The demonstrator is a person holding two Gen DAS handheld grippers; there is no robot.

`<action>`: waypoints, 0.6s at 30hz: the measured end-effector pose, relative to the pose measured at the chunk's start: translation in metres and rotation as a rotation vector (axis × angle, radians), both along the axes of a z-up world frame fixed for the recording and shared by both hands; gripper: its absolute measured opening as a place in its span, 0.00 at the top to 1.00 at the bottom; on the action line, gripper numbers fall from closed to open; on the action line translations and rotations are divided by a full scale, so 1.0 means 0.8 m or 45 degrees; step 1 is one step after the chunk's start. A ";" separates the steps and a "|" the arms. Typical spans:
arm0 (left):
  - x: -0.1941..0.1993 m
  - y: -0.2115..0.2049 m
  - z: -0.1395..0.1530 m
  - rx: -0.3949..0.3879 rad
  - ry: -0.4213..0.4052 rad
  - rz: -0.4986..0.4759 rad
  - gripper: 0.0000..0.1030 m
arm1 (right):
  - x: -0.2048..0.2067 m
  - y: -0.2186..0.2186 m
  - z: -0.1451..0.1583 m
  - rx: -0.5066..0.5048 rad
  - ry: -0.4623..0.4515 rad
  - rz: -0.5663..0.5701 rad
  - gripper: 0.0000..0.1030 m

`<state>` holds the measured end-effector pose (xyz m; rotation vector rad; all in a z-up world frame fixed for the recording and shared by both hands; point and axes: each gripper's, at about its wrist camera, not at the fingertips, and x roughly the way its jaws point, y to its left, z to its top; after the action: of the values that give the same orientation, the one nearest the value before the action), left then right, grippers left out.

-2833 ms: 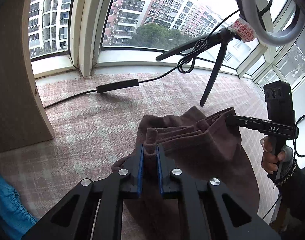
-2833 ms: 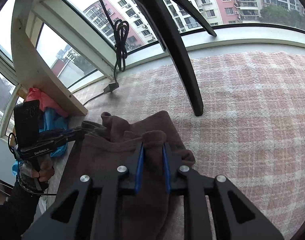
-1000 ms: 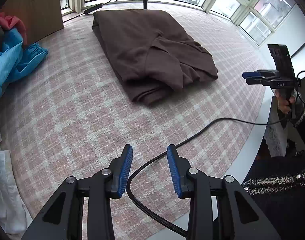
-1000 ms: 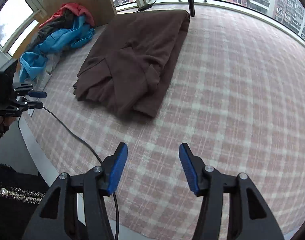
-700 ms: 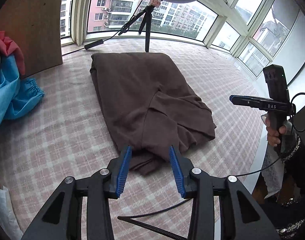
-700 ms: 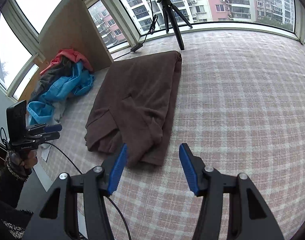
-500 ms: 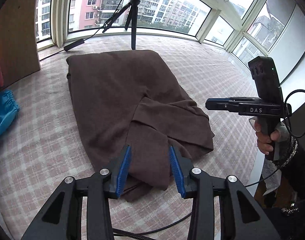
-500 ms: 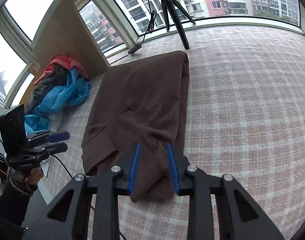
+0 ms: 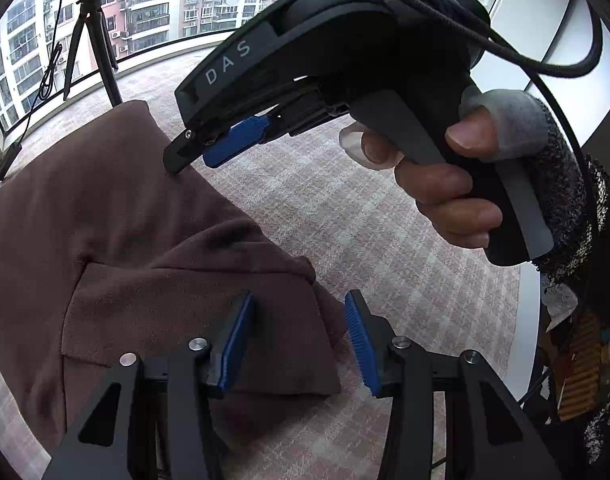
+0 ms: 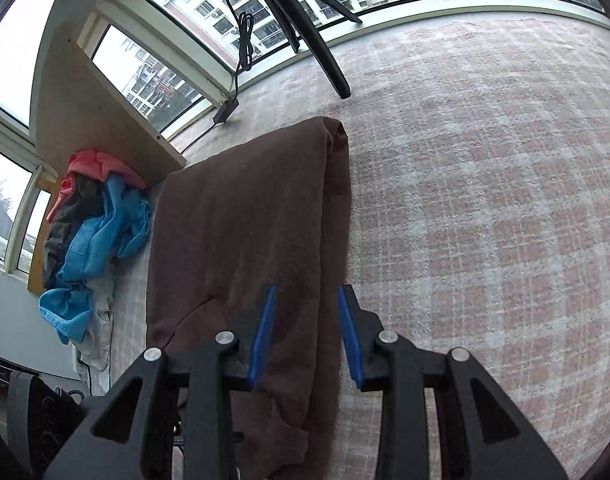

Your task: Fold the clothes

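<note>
Half a second ago both grippers hung back from the garment (image 10: 245, 216) with its near end in front of them; now both are down over that near end, so close that the right gripper (image 9: 209, 148) fills the top of the left wrist view. The right one, nearly pinched on the hem a moment ago, now stands with its jaws apart. By my reading, that means a fresh grip on the near end is being set up for another fold, though nothing is caught yet.

The garment lies on the plaid blanket (image 10: 485, 200) as a long, already doubled strip, running from near the tripod (image 10: 313, 36) at the far edge back towards the near edge, with a pile of clothes (image 10: 93, 236) off its left side.

The left gripper (image 9: 297, 340) is also spread, straddling the garment's near right corner: one pad sits over the cloth, the other just past its edge over the blanket. In its own view the right gripper (image 10: 305, 332) brackets the strip's right-hand folded edge, cloth between the pads but not squeezed.
</note>
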<state>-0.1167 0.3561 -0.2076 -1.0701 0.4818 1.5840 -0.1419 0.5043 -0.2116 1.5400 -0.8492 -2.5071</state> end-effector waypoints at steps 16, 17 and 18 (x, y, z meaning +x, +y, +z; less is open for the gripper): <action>-0.005 -0.026 0.002 0.042 -0.225 -0.024 0.95 | -0.017 -0.002 -0.012 -0.037 -0.003 0.044 0.91; -0.008 -0.034 0.013 0.053 -0.252 -0.010 0.93 | -0.010 0.002 -0.008 -0.046 0.007 0.026 0.88; -0.011 -0.041 0.024 0.065 -0.279 0.005 0.90 | 0.000 0.007 -0.001 -0.058 0.023 0.001 0.82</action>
<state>-0.1257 0.3231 -0.1887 -1.1896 0.2905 1.4542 -0.1417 0.5099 -0.2126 1.5015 -0.8967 -2.4788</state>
